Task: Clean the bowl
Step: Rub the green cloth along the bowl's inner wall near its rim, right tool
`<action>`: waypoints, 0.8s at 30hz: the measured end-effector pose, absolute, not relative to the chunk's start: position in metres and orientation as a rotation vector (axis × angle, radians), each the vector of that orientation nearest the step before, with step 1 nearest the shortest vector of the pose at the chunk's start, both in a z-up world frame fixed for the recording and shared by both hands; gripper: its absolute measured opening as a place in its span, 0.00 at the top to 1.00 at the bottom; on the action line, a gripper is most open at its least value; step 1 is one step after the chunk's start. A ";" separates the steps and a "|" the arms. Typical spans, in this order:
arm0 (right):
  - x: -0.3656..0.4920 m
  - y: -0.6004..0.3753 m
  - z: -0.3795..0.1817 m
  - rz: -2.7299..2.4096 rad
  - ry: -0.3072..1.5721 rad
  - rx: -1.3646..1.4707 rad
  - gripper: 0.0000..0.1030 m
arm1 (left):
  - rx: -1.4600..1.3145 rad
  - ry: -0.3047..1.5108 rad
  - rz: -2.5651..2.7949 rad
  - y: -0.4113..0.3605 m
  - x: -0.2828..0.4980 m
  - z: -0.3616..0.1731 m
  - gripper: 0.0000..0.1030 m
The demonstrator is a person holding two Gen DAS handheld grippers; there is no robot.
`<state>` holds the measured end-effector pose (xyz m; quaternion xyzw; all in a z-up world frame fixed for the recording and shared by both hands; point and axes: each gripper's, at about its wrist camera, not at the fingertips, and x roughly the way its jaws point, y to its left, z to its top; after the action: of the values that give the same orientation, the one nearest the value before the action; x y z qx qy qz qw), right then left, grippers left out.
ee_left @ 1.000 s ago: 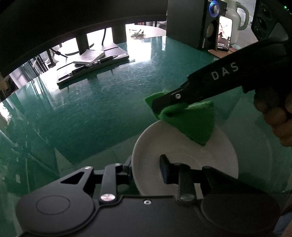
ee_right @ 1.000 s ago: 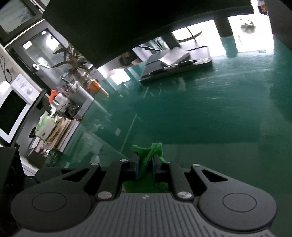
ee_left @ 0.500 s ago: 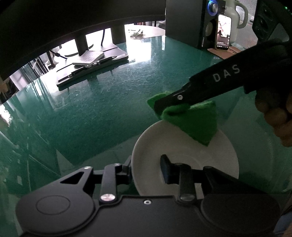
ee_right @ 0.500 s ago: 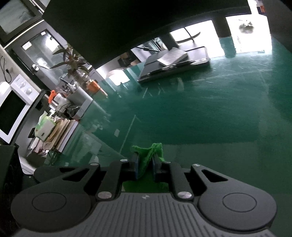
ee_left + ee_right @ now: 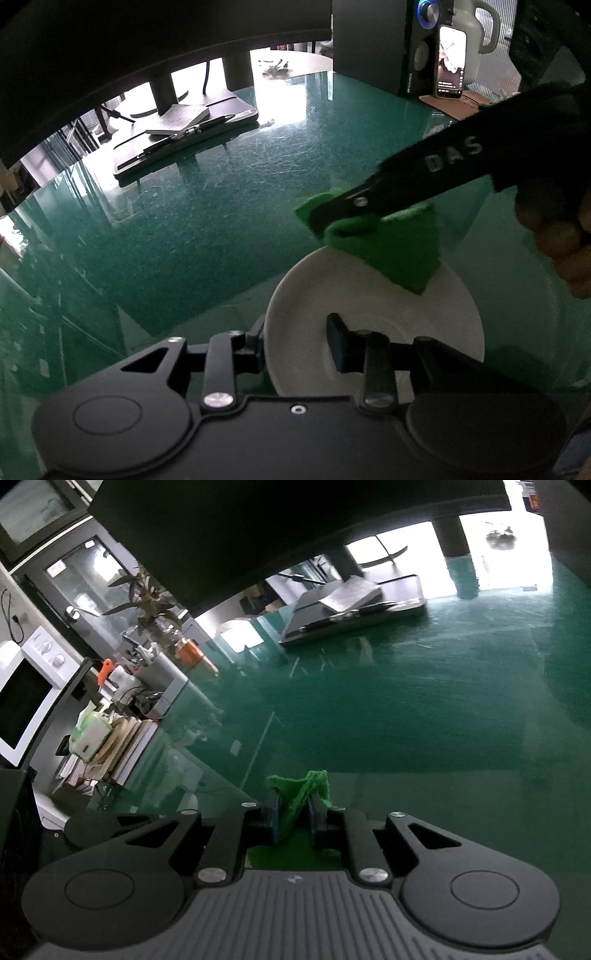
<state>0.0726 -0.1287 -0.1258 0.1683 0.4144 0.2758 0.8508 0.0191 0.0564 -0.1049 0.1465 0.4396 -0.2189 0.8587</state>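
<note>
A white bowl (image 5: 373,295) is held on edge above the green glass table. My left gripper (image 5: 295,341) is shut on the bowl's near rim, one finger inside and one outside. My right gripper (image 5: 319,218) comes in from the right, shut on a green cloth (image 5: 406,247) that hangs against the bowl's upper inside face. In the right wrist view the cloth (image 5: 299,794) is pinched between the right gripper's (image 5: 293,812) fingers; the bowl is hidden there.
A black tray with a notebook and pens (image 5: 184,136) lies at the far side of the table (image 5: 203,221). A speaker, a phone (image 5: 448,62) and a jug stand at the far right. Shelves with a microwave (image 5: 26,698) lie left.
The right gripper and cloth have shifted slightly along the bowl's upper rim. The left gripper and bowl have hardly moved.
</note>
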 end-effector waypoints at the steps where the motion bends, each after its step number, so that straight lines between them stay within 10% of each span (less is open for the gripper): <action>1: 0.073 -0.127 -0.126 0.581 0.873 0.350 0.86 | 0.309 0.923 -0.460 0.056 0.019 -0.105 0.67; 24: 0.070 -0.128 -0.132 0.555 0.869 0.354 0.86 | 0.326 0.925 -0.470 0.052 0.019 -0.105 0.65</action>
<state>0.0699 -0.1283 -0.1321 0.1685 0.4131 0.2639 0.8552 0.0191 0.0524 -0.1049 0.1552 0.4399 -0.2236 0.8558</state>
